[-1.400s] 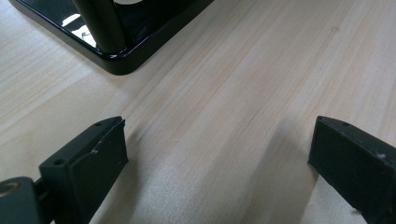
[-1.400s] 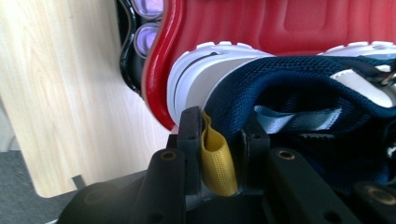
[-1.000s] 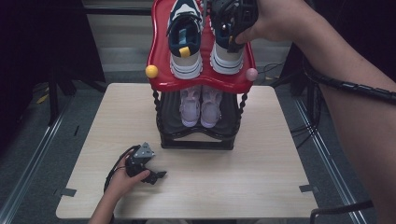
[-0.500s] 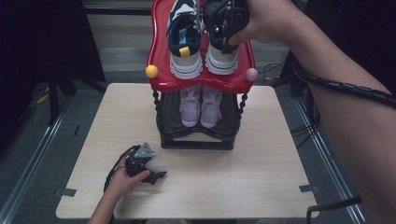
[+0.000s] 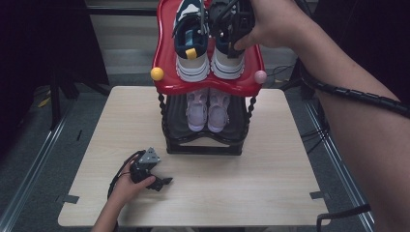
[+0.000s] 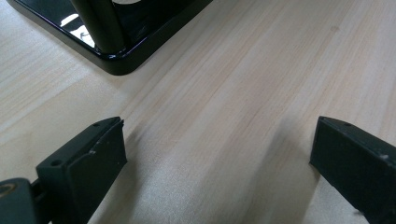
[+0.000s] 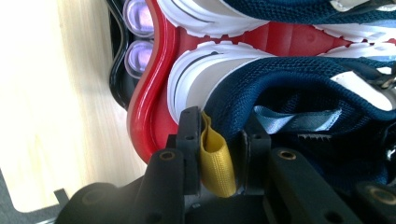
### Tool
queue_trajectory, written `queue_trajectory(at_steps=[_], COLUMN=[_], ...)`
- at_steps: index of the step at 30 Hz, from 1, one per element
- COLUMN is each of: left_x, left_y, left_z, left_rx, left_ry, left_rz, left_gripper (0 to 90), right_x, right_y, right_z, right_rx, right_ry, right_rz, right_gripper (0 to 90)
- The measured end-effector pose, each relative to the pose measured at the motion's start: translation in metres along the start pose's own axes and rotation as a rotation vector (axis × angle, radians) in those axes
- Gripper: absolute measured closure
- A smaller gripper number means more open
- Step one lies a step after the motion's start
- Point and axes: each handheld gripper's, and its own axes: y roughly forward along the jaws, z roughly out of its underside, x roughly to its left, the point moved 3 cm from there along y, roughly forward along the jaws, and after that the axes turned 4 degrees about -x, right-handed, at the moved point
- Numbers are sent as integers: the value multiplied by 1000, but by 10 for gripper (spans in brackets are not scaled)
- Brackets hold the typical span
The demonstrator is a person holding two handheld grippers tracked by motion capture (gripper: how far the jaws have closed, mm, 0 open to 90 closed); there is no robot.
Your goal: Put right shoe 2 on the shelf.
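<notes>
The right hand-held gripper (image 5: 227,36) hides the right sneaker's (image 5: 227,65) heel; the top edge crops both toes.

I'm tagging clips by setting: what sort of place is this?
Probably a lab or test room, not a home: a bare wooden table, metal floor rails, loose cables, and a staged shoe rack.
</notes>
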Motion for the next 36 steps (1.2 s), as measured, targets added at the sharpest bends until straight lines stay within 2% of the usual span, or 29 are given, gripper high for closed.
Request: queue_trajectory(at_steps=[2,13,17,19,22,24,29,32,36], left_x=[0,0,0,0,0,0,0,0,0], left_y=[0,0,0,0,0,0,0,0,0], left_z=[0,0,0,0,0,0,0,0,0], left_rx=[0,1,-1,0,0,0,1,1,1], left_ry=[0,-1,-1,0,2,2,2,-1,-1], left_rz=[0,0,0,0,-1,-1,-1,1,1], left_gripper=[28,28,27,27,27,26,25,25,25], right_x=[1,4,3,3,3,2,2,3,4], right_y=[1,2,2,0,-1,-2,-5,-9,-16], right_z=[1,4,5,6,7,8,13,16,23], right_rx=[6,-13,-20,-18,-19,-31,-52,-87,-115], right_ry=[-14,17,26,51,64,60,94,120,149], right_rz=[-5,-1,6,8,2,10,10,19,19], right_gripper=[741,721,674,634,596,568,479,408,362])
